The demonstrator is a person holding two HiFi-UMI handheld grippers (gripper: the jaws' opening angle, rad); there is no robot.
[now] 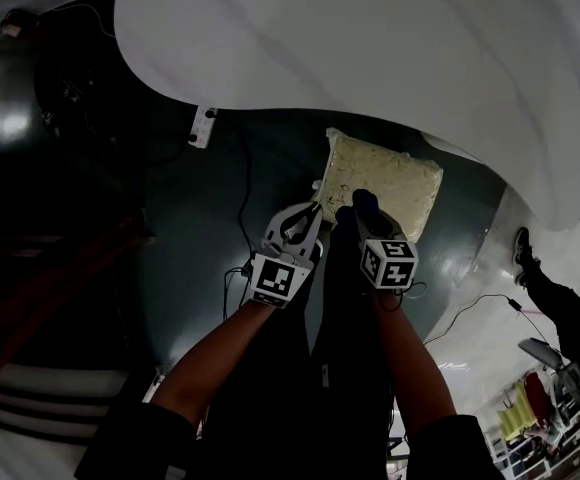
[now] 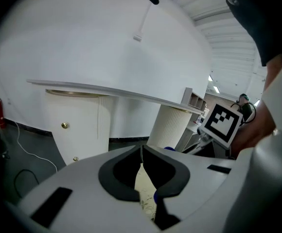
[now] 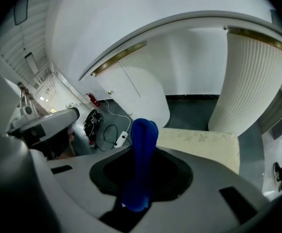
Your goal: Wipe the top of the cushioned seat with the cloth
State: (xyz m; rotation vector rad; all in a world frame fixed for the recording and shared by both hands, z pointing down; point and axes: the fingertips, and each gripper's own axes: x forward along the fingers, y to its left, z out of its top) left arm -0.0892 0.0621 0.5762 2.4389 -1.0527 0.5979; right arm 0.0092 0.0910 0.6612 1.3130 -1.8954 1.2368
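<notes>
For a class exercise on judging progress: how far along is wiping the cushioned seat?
Done: the right gripper is shut on the blue cloth, held at the near edge of the cushioned seat. In hand: getting the cloth onto the seat top; contact cannot be confirmed. Left: the wiping itself, since no wiped patch shows. The left gripper is shut and empty beside the seat.

Tabletop: we are seeing a white curved tabletop (image 1: 370, 38) filling the head view's top.
Power strip: we are spotting a white power strip (image 1: 202, 126) lying on the dark floor (image 1: 190, 253), centre left.
Column: we are finding a fluted white column (image 3: 250, 81) standing at the right gripper view's right.
</notes>
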